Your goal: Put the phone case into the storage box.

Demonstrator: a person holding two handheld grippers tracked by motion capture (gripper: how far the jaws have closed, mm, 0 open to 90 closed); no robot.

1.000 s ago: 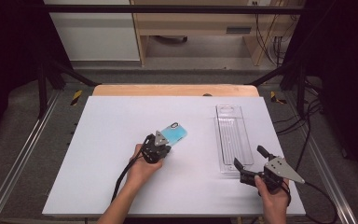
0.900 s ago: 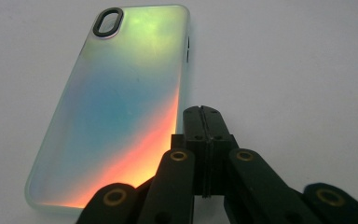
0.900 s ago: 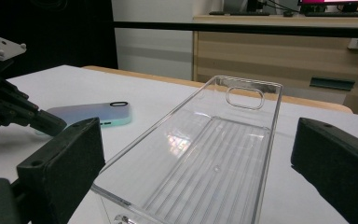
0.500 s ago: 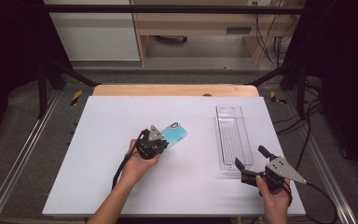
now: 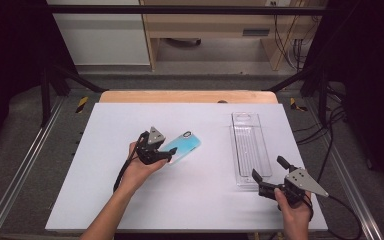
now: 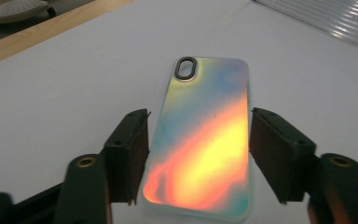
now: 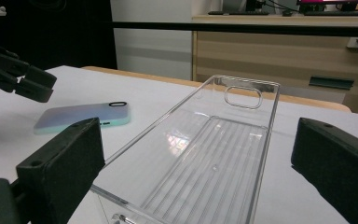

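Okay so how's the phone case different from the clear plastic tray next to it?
The phone case is opaque with an iridescent blue-to-orange sheen; the clear tray is see-through with a ribbed floor. The case lies diagonally on the table, the tray runs straight, front to back. The case is shorter and flat, the tray longer with raised walls. The case lies between the open left gripper jaws, untouched; the tray sits before the open right gripper. Both rest flat.

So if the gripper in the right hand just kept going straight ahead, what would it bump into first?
Most likely the clear plastic tray: the right gripper has its open jaws on either side of the tray's near end, apparently apart from it.
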